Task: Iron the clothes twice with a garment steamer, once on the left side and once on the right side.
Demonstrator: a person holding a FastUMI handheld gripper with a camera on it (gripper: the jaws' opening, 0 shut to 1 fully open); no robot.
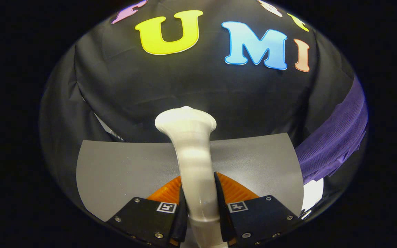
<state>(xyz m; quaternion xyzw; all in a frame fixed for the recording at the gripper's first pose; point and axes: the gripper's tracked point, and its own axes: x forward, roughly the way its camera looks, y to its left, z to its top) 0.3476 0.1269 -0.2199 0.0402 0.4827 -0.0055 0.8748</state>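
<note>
White garment steamer (pixel 193 151) clamped between both fingers of the tool (pixel 200 203), its handle rising ahead of them to a flared head. Beneath it lies the grey bench (pixel 122 165). Purple clothes (pixel 336 141) hang well to the right, beyond the bench edge, apart from the steamer head.
</note>
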